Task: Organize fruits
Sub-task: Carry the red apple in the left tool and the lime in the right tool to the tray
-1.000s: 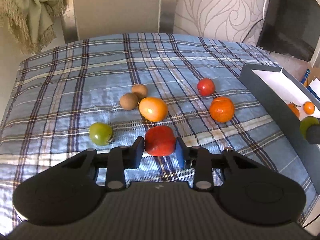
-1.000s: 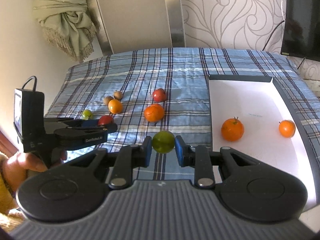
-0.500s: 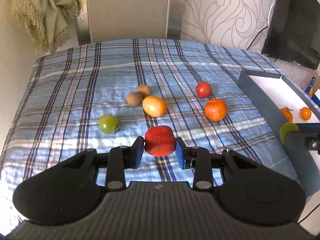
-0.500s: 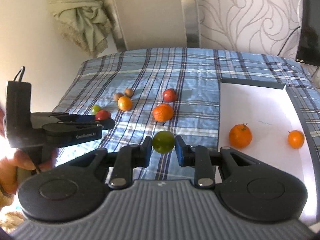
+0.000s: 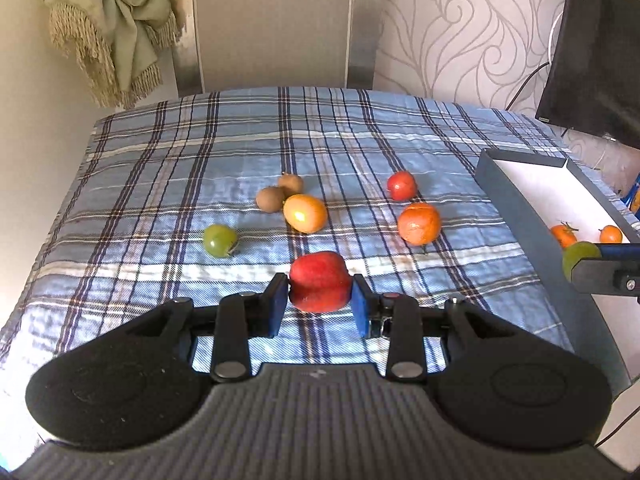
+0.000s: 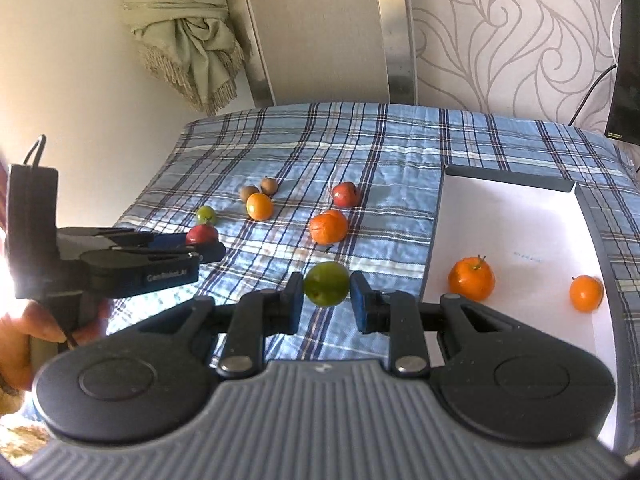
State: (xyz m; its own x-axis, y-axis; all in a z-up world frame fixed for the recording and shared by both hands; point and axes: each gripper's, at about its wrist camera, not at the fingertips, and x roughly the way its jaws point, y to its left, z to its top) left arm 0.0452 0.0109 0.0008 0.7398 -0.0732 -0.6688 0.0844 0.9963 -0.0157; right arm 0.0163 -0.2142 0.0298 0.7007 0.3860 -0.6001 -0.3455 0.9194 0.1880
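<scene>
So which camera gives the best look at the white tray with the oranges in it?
The right wrist view: it looks down into the white tray, showing its floor and both oranges. The left wrist view catches only its dark side wall edge-on, with the oranges partly hidden behind the wall and the right gripper.

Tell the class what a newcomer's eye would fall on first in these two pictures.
First, the fruit held in each gripper: a red apple in the left gripper and a green fruit in the right gripper, both above the blue plaid cloth. Next, two oranges in the white tray at right.
</scene>
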